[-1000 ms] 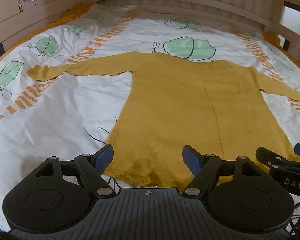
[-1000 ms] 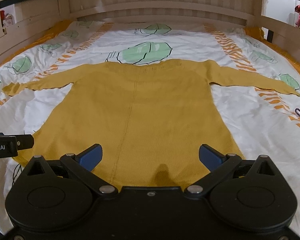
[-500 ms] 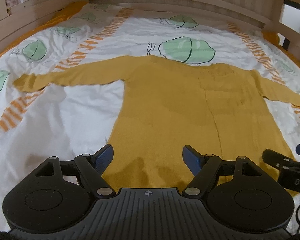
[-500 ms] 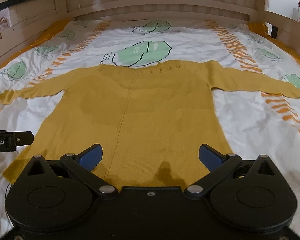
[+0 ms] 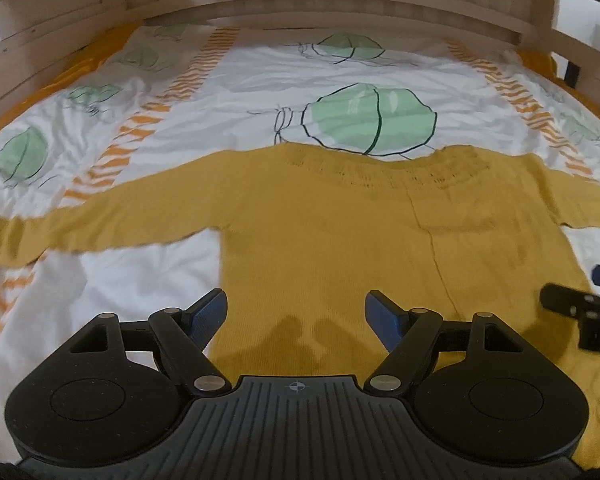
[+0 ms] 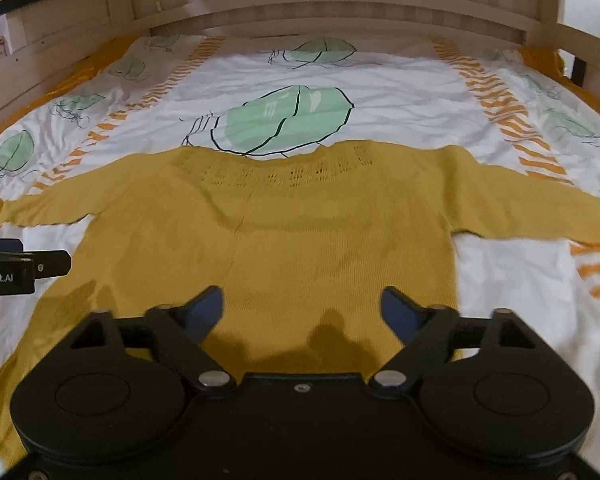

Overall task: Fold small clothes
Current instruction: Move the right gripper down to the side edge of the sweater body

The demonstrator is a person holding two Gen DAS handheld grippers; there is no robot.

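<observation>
A mustard-yellow knitted sweater [image 5: 340, 232] [image 6: 320, 232] lies flat on the bed, neckline at the far side, both sleeves spread out sideways. My left gripper [image 5: 296, 312] hovers open above the sweater's lower left body, nothing between its blue pads. My right gripper [image 6: 302, 308] hangs above the lower right body; its jaws are closing, with only air between them. Each gripper shows at the edge of the other's view: the right gripper [image 5: 580, 312] and the left gripper [image 6: 16, 268].
The bed cover [image 5: 260, 80] is white with green leaf prints and orange stripes. A wooden bed frame [image 6: 324, 4] rises at the far end and along both sides. The left sleeve [image 5: 60, 232] and right sleeve [image 6: 540, 212] reach toward the bed's sides.
Both grippers have moved forward over the sweater toward its neckline, which now looks nearer and larger. The right gripper's jaws have narrowed.
</observation>
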